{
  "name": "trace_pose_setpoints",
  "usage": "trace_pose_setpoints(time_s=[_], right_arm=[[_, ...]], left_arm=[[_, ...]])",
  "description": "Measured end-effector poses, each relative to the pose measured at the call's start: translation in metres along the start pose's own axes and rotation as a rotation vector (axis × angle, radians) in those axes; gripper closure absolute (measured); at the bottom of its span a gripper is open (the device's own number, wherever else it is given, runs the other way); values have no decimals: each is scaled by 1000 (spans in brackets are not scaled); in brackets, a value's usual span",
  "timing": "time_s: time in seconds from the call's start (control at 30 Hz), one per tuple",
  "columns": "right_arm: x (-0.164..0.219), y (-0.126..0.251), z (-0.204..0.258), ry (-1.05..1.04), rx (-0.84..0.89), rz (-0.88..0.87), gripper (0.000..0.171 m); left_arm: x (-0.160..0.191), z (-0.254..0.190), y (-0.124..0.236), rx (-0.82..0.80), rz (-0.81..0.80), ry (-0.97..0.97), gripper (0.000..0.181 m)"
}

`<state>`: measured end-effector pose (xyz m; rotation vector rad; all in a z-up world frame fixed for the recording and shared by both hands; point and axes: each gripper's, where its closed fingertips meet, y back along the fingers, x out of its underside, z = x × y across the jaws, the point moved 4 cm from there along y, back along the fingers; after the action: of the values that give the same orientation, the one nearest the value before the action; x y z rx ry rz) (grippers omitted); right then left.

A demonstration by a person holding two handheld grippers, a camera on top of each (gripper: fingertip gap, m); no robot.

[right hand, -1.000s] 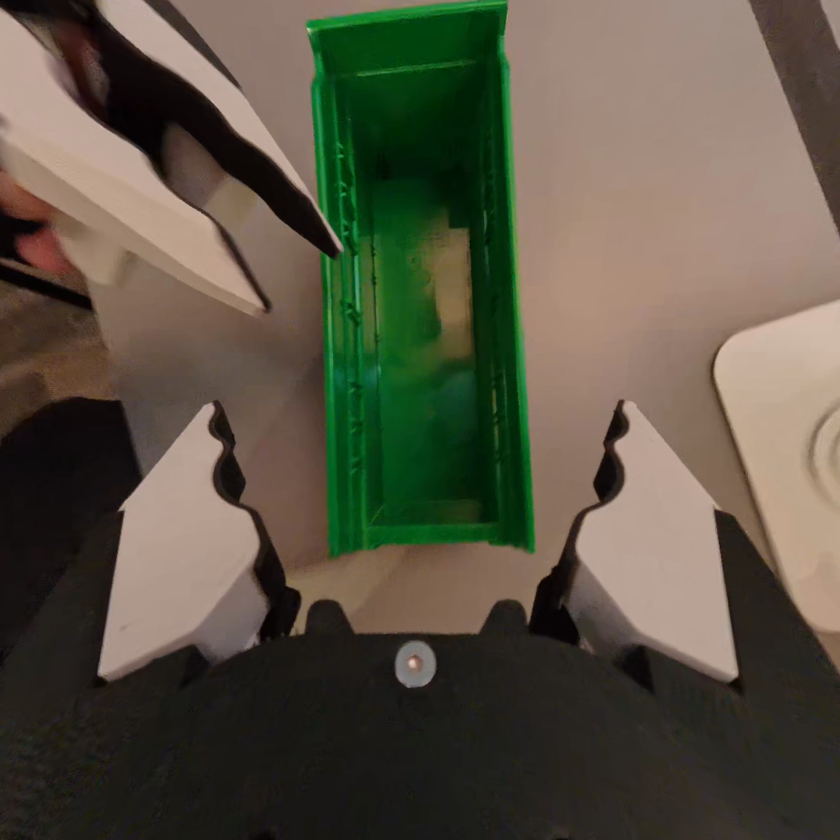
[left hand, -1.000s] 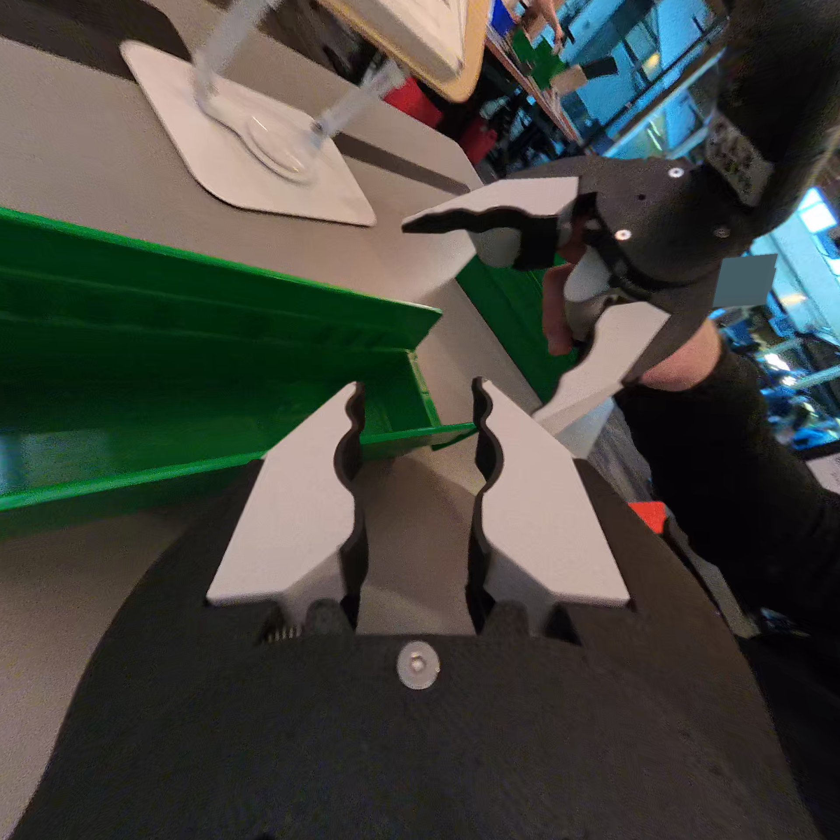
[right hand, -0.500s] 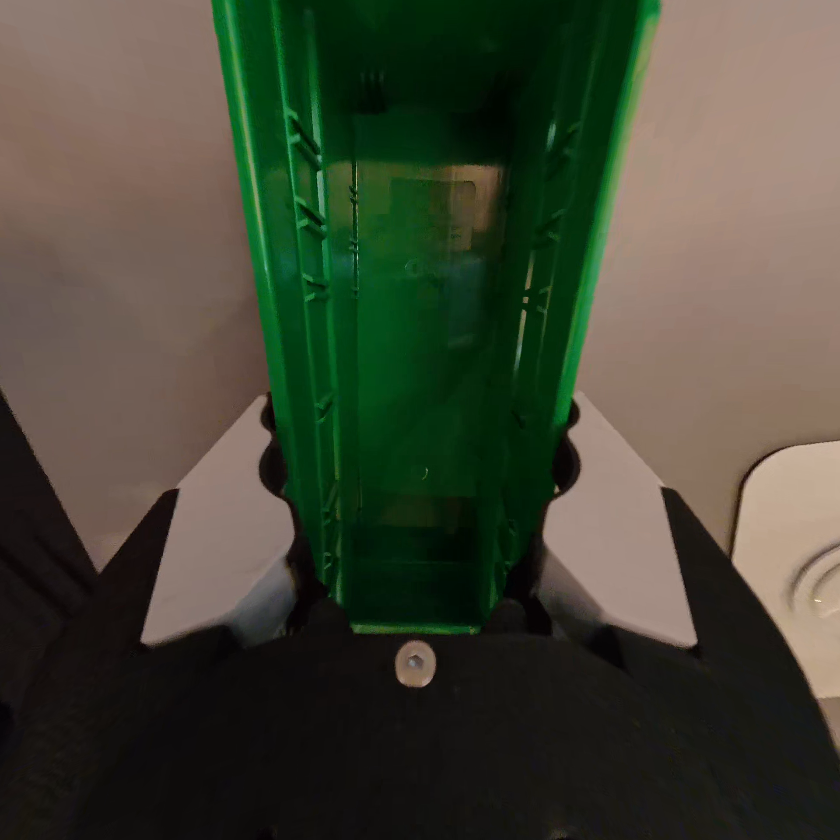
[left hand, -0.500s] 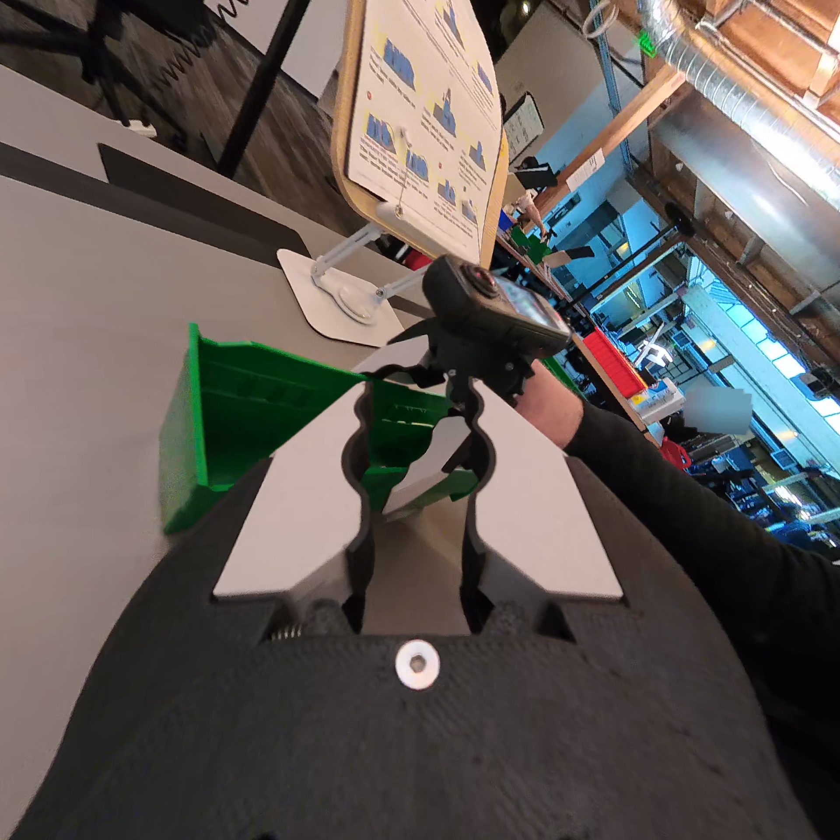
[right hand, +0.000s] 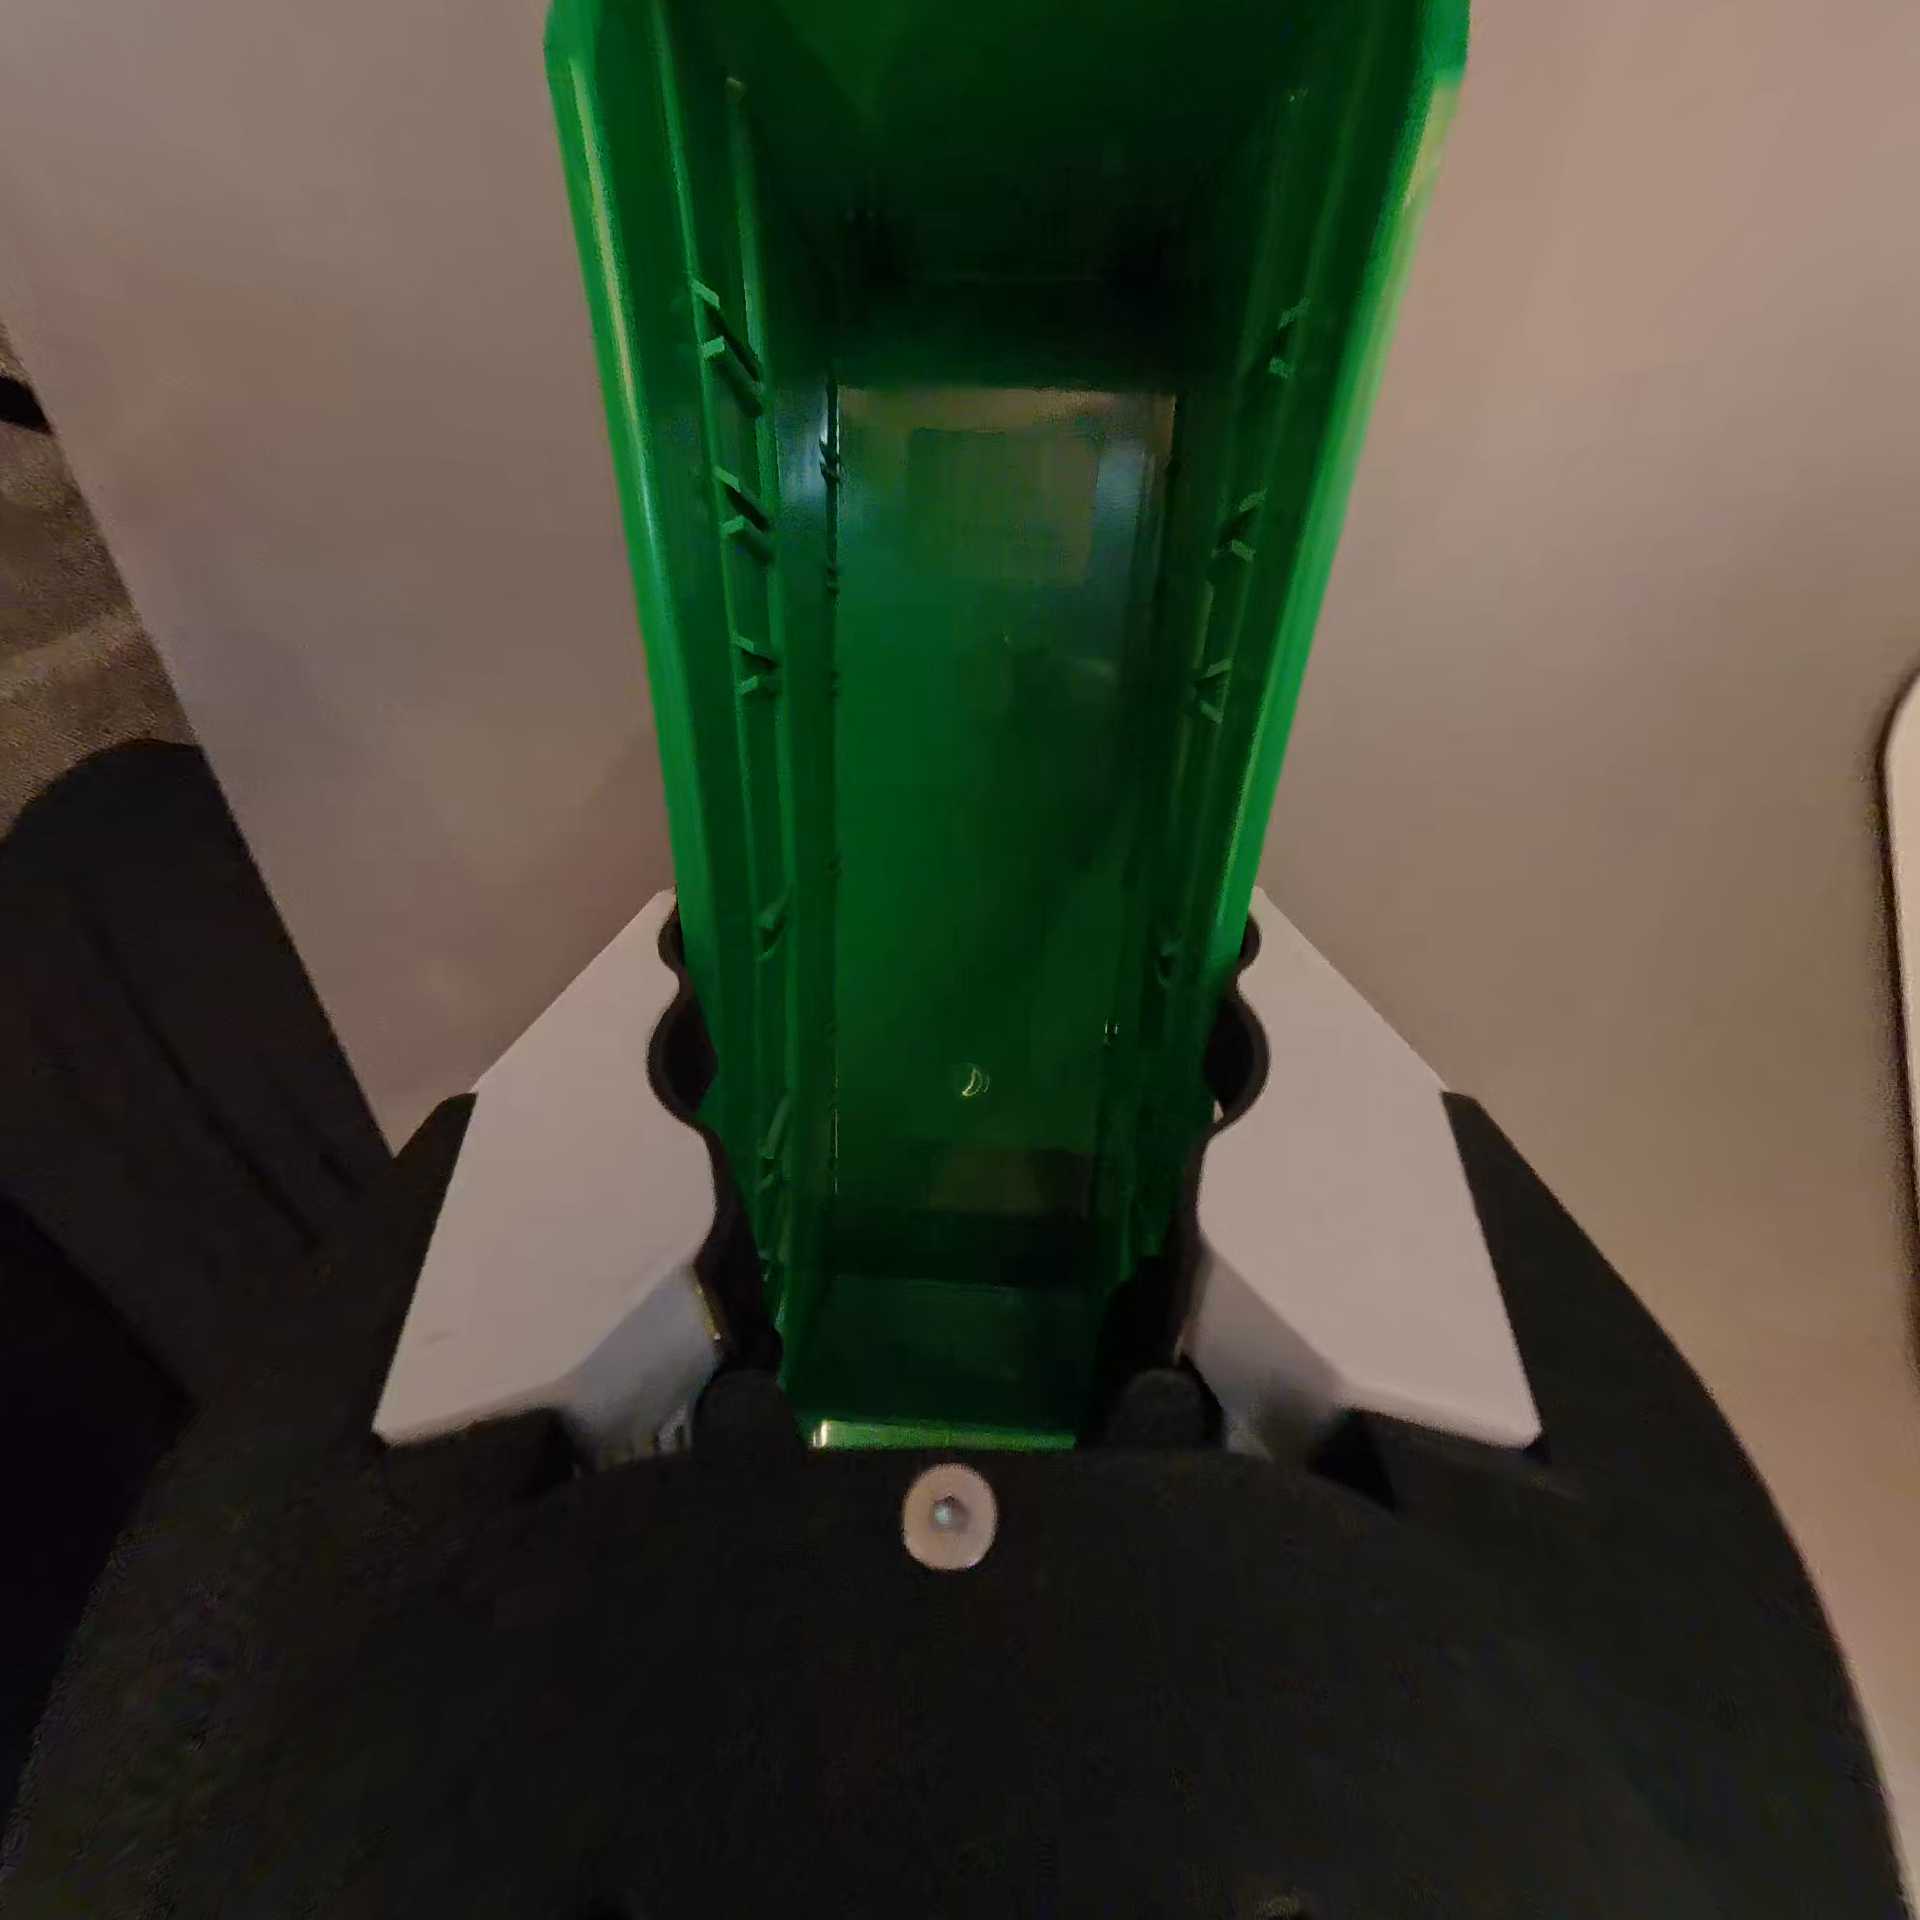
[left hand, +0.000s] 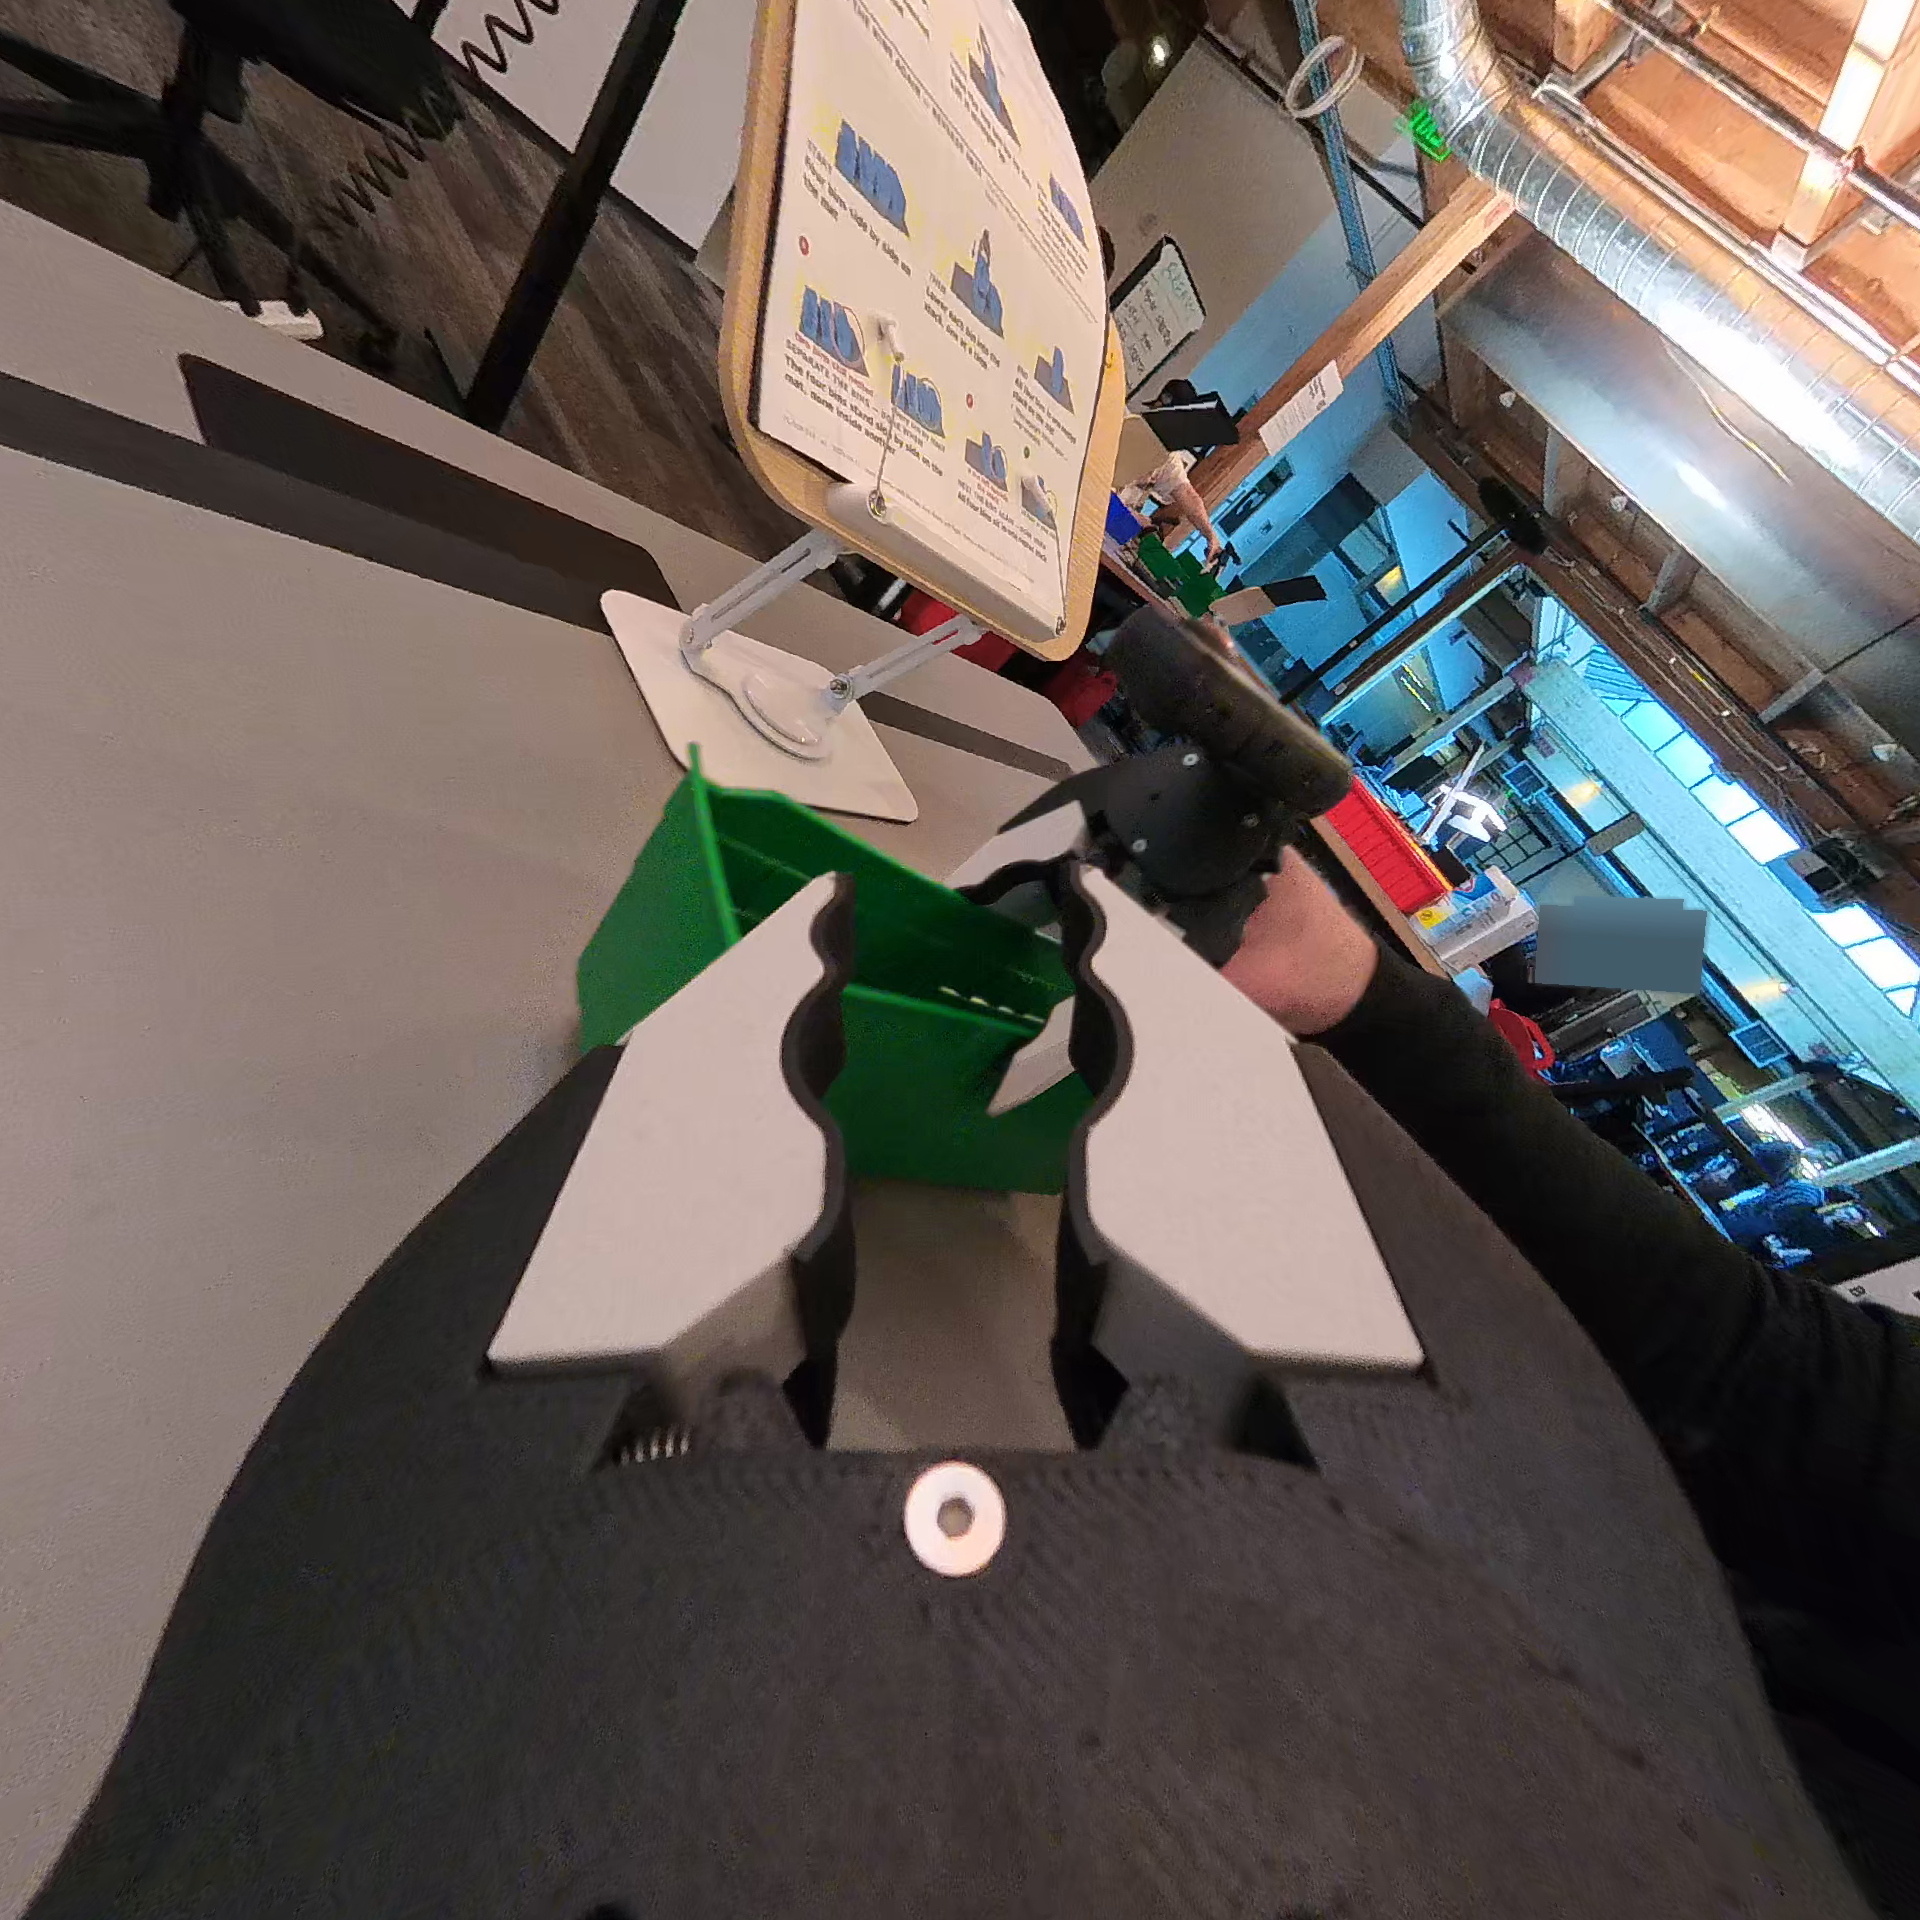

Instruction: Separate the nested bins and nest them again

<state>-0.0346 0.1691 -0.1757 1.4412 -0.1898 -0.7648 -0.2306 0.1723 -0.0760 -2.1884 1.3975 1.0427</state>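
Since a second ago: right gripper [right hand: 956, 1174] moved in from open hover, now clenched across near end of green bin [right hand: 997, 675]. Bin on grey table [left hand: 312, 883], near white stand base [left hand: 758, 717]. Left gripper [left hand: 951, 1029] parted, empty, backed off. Lift-out of nested bin likely next.

Right gripper [right hand: 956, 1039] clamped on green bin [right hand: 997, 727]; fingers [right hand: 561, 1174] press bin's two long outer walls at near end. Bin runs lengthwise from gripper body toward far edge of view, open top facing camera, ribs along inner side walls, glossy floor with faint rectangular patch. Grey table [right hand: 1558, 520] beneath, both sides. White rounded plate edge [right hand: 1907, 831] at far right. Dark area at near left, unclear.
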Motion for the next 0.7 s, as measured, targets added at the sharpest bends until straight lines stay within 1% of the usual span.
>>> trace_pose_setpoints(time_s=[0.17,0.27,0.37,0.47,0.57,0.63,0.7], right_arm=[[33,50,-12,-119,6,-71,75],[57,96,-25,-206,64,-109,76],[89,153,-37,-307,103,-170,74],[134,213,-51,-416,183,-219,74],[189,265,-65,-546,302,-230,73],[225,290,-73,-626,376,-216,72],[258,304,-79,-710,412,-205,72]], left_arm=[[5,-3,-7,17,17,3,143],[8,-3,-10,23,26,2,143],[11,-5,-13,31,35,-3,143],[13,-9,-17,49,42,-12,141],[16,-13,-22,60,62,-41,138],[19,-16,-27,71,75,-47,137],[22,-18,-31,80,84,-44,137]])
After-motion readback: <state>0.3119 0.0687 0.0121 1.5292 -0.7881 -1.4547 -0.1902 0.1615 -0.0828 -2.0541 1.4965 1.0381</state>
